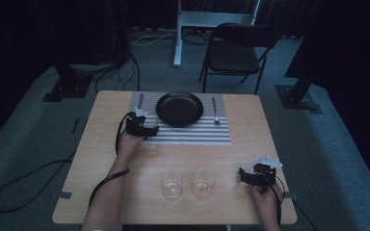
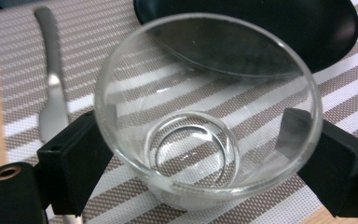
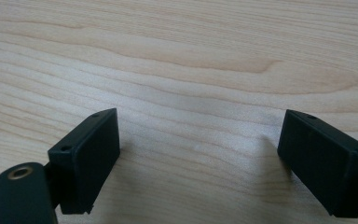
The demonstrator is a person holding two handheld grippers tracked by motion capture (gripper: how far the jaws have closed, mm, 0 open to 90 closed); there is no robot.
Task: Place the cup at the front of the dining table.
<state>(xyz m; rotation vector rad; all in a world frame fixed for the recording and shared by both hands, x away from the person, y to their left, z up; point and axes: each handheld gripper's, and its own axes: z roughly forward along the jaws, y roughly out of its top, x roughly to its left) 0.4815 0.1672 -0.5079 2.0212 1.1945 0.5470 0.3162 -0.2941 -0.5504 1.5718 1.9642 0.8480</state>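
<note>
Left gripper (image 2: 205,154) clamped an upright glass (image 2: 205,112), mouth up, mid-frame over striped placemat (image 2: 23,74); right gripper (image 3: 198,163) jaws apart above wooden table (image 3: 191,56).

Clear glossy glass (image 2: 205,116), woven striped placemat (image 2: 23,60)

The high view is dimly lit, with the surroundings lost in near-black and only the table (image 1: 173,159) and the striped mat (image 1: 192,134) picked out in muted tones; fine detail is softened by low resolution. The left gripper view is brighter, though the glass (image 2: 205,116) is rendered slightly soft and pale glare is seen along its rim. In the right gripper view the wood is evenly lit, and soft shadows are cast beside the jaws.
</note>
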